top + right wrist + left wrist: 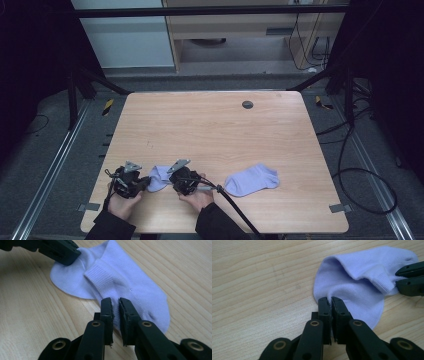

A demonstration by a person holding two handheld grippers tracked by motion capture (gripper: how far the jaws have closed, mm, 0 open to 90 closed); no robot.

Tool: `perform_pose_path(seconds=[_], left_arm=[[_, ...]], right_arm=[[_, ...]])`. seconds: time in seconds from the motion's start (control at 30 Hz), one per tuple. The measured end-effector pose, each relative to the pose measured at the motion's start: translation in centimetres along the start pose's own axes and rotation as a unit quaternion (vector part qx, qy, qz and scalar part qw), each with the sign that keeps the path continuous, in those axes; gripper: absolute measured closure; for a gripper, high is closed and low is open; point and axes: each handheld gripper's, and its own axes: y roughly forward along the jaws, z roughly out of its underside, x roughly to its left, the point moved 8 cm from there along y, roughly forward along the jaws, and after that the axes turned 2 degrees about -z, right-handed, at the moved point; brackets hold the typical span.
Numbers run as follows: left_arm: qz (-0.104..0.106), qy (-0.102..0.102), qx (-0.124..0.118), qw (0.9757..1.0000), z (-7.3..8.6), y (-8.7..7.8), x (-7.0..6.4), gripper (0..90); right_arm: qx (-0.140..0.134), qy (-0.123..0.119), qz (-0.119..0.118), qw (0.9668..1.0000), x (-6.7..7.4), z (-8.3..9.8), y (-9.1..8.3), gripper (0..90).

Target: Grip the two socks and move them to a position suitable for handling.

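Note:
A pale lilac sock (159, 178) lies near the table's front left, between my two grippers. My left gripper (147, 183) grips its left edge; in the left gripper view the jaws (330, 301) are shut on a pinch of the sock (359, 272). The right gripper (171, 184) holds the opposite edge, and its black tips (409, 277) bite the ribbed cuff. In the right gripper view its jaws (115, 302) are shut on the sock (120, 282), with the left gripper (60, 250) at the far end. A second lilac sock (251, 180) lies flat to the right.
The wooden table (210, 130) has a small dark round cap (247, 104) near its far edge. A black cable (235, 205) trails from the right gripper over the front edge. Dark frame legs and floor cables surround the table.

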Motion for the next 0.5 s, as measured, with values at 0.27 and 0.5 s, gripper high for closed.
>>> perform_pose_path(seconds=[0.27,0.5], left_arm=[[0.008,0.009,-0.005,0.9999,-0.3,-0.2,-0.3,86.4],[0.015,0.022,-0.004,0.9996,-0.4,-0.2,-0.5,86.5]], right_arm=[[-0.082,0.065,-0.022,0.9943,-1.4,-1.2,-3.0,83.3],[-0.114,0.114,-0.002,0.9868,-3.5,-2.2,-4.0,83.3]])
